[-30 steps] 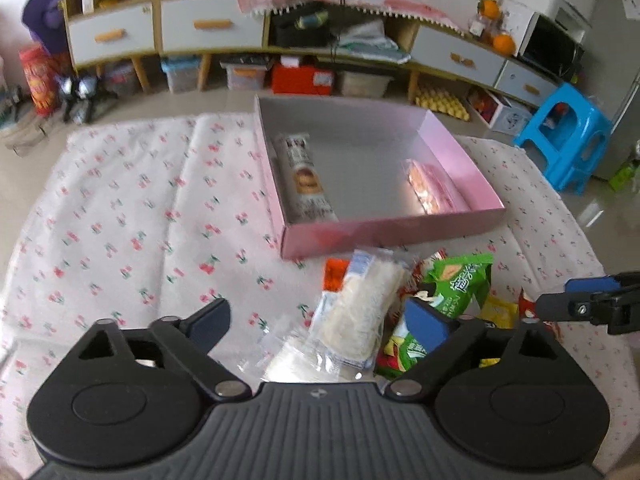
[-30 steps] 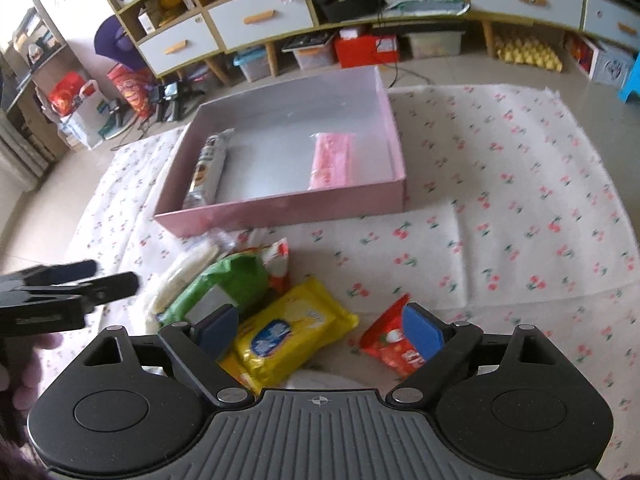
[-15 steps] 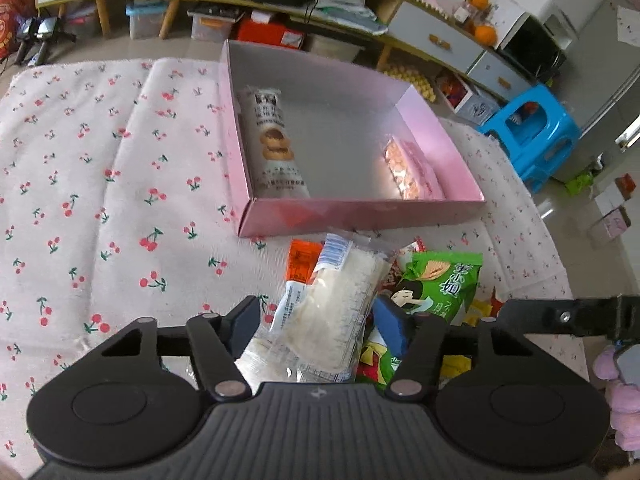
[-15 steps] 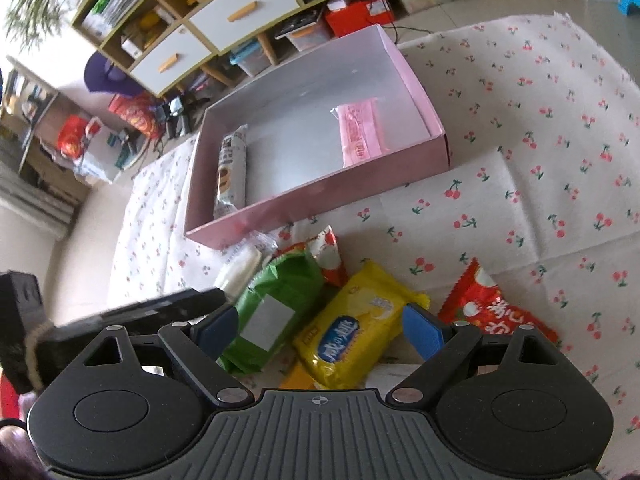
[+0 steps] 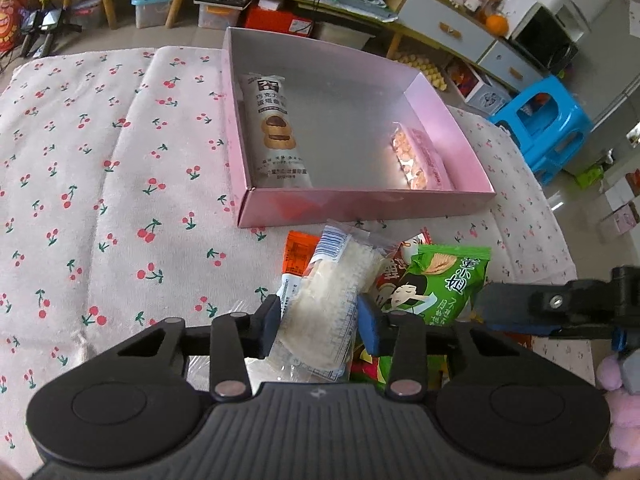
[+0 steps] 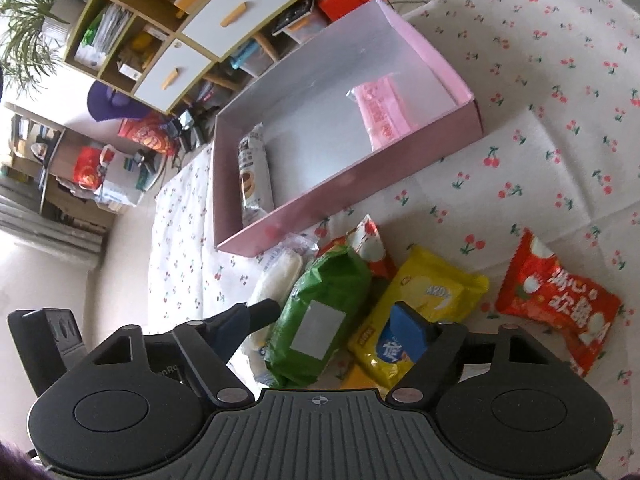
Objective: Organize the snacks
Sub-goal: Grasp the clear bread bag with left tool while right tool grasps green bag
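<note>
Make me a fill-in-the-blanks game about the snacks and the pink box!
1. The pink box already holds ____ snack packets.
2. The left gripper is shut on the ____ packet.
3. The fingers of the right gripper stand on either side of the ____ bag, its jaws having just been closing.
4. The cloth under everything is printed with little ____.

Missing words: two; white; green; cherries

One pink box (image 5: 360, 208), two snack packs inside (image 5: 278, 132), six packets outside (image 6: 436, 296), two claws (image 5: 318, 322)
</note>
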The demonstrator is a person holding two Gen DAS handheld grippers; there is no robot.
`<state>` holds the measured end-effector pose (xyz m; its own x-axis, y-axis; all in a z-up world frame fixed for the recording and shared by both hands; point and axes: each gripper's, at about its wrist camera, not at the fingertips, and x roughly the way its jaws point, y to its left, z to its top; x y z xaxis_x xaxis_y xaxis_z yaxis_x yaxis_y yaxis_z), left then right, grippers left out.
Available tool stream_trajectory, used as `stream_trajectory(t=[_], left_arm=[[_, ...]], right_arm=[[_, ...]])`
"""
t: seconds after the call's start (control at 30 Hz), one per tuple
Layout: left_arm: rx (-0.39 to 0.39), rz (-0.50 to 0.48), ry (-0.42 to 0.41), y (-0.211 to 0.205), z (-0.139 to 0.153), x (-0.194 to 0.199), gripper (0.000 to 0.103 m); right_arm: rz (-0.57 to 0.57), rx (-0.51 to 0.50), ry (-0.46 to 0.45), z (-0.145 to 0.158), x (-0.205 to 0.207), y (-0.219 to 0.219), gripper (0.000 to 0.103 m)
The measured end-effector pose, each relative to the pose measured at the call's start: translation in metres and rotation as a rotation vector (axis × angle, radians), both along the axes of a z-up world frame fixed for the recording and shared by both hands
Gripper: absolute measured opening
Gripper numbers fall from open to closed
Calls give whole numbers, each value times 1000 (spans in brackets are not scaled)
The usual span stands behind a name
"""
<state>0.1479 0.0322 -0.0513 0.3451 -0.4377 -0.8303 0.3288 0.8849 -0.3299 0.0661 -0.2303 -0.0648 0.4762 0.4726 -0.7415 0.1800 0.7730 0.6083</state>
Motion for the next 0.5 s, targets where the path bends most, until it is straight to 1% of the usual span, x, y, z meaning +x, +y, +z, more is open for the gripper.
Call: stream_trajectory(t=[0.07,0.13,0.17,0.3,0.33,0.37,0.5], left_arm=[[-3,12,6,1,2,0,36],[-4,20,7,3,3,0,35],[-3,23,6,4,4,-1,35],[-3,33,6,7,6,-2,33],[-4,35,6,8,7,-2,33],[-6,37,6,9,7,-2,32],[-15,48,6,12,10,-1,31]], right_arm=[[0,2,10,-3,1,3,73],[-1,-1,16,-6,3,6,72],[-1,-5,15,-7,3,8,68],[-10,-22,14,-13,7,11,60],[-12,-23,16,-13,8,11,52],[-12,-18,20,-15,9,11,48],[-16,4,22,-15,9,7,44]])
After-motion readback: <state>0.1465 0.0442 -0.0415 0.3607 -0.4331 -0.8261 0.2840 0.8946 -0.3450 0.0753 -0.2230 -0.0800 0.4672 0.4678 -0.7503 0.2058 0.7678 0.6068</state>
